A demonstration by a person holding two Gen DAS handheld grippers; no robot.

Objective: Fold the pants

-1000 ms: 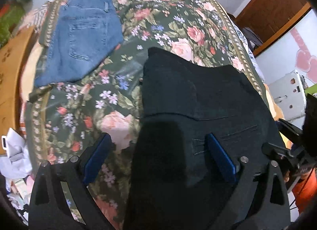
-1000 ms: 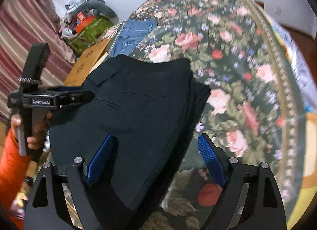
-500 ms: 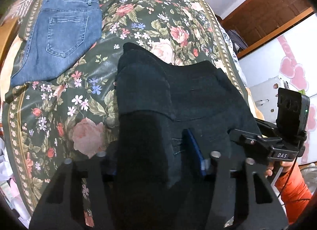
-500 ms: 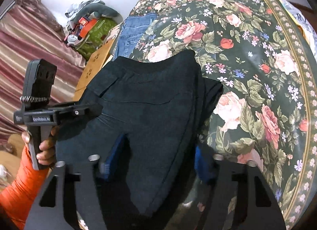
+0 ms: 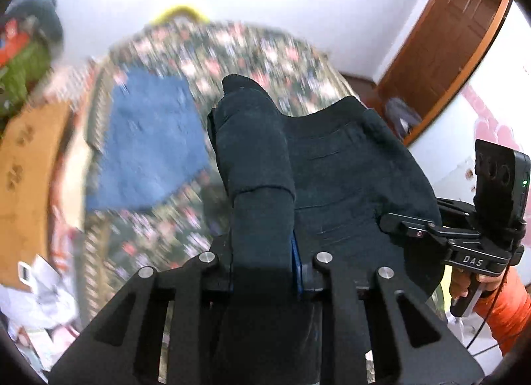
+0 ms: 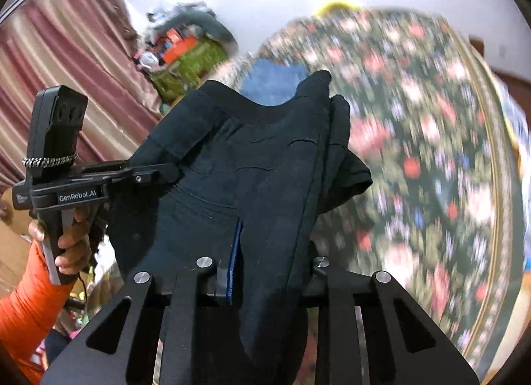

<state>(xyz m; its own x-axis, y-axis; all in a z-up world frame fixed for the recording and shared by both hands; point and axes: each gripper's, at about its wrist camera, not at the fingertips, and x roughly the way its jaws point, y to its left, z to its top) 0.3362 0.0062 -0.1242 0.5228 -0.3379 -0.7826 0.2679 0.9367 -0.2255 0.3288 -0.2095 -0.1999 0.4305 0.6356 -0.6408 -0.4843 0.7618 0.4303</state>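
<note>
Black pants [image 5: 348, 166] are held lifted at frame centre, above the floral bed [image 5: 259, 53]. Left claw [image 5: 262, 252] is clenched on one bunched edge; right claw [image 6: 265, 265] is clenched on another. Blue jeans [image 5: 149, 139] lie blurred at centre left.

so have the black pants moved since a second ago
Yes. The black pants were flat on the floral bedspread; now both hand-held grippers clamp them and they hang lifted above it, while the blue jeans stay put.
</note>
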